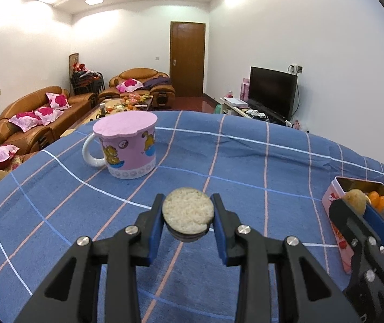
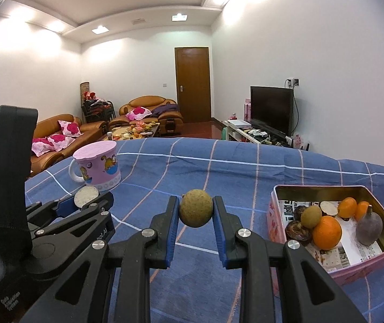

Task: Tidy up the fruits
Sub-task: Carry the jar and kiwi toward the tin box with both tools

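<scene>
left tongs clamp a halved fruit, pale grainy cut face turned up, held clear above the blue checked cloth. right tongs pinch a round brownish-green fruit at its widest line, also off the cloth. both look staged for the pink tin to the right, which is open, paper-lined and already taking fruit.

count in tin, right wrist view: three orange citrus, one round brown-green fruit, two dark round ones, one purplish-grey pear-shaped one, one pale cut half. a few may be hidden behind.

one pink lidded mug stands on the cloth, far left, well apart from the tin; lid on, likely not part of the sort.
</scene>
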A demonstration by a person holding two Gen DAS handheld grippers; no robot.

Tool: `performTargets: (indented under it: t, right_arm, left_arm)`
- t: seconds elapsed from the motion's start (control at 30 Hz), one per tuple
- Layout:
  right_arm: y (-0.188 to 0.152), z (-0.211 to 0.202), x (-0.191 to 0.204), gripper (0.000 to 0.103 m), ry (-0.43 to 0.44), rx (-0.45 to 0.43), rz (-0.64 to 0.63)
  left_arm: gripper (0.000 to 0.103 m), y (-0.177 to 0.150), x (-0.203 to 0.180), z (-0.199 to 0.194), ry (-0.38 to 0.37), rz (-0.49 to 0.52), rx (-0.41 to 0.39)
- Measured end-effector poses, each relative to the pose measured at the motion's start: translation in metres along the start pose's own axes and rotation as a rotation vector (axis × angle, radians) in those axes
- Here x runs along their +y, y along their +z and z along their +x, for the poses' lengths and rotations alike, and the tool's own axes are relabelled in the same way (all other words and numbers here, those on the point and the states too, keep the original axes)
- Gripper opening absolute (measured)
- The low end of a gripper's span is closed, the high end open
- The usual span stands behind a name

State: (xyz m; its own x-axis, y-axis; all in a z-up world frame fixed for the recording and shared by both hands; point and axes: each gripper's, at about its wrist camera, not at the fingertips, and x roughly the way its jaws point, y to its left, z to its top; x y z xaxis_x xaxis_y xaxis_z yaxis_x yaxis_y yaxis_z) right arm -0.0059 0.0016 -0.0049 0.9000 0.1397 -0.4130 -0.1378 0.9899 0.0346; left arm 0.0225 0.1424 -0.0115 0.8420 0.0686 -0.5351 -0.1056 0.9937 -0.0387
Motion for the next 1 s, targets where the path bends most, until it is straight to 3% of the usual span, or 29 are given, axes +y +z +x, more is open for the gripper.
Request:
performTargets:
  t: [1.0]
  right_arm:
    - [-0.010, -0.032, -0.031, 0.027, -0.054, -0.059, 0.017]
  left_arm:
    - [0.036, -0.012, -0.037, -0.027, -0.005, 0.039, -0.062]
